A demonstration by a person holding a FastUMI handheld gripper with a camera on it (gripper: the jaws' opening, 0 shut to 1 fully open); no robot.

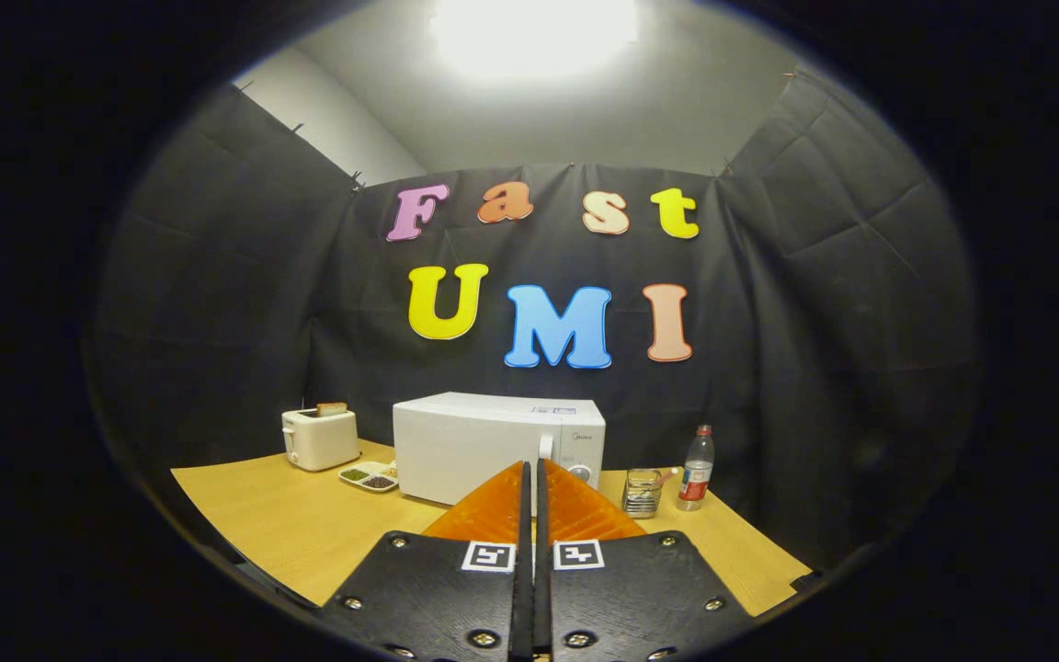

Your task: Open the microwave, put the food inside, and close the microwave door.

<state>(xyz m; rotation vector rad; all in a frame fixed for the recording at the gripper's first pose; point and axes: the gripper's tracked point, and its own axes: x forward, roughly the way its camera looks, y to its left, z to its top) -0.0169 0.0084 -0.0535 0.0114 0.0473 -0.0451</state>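
Beyond closed, empty hand-held gripper [530, 478], white microwave [493, 446] on desk [263, 515]; door shut, likely stiff; take vertical handle [545, 448].

We see our gripper [530, 464] as two flat, wedge-shaped fingers [491, 510] tapering to points, pressed together with only a thin dark seam between them. Behind them sit two black angular plates [640, 588] — each carries a small square black-and-white marker [488, 556] at its inner corner. Round silver screws [483, 637] dot the plates' edges.
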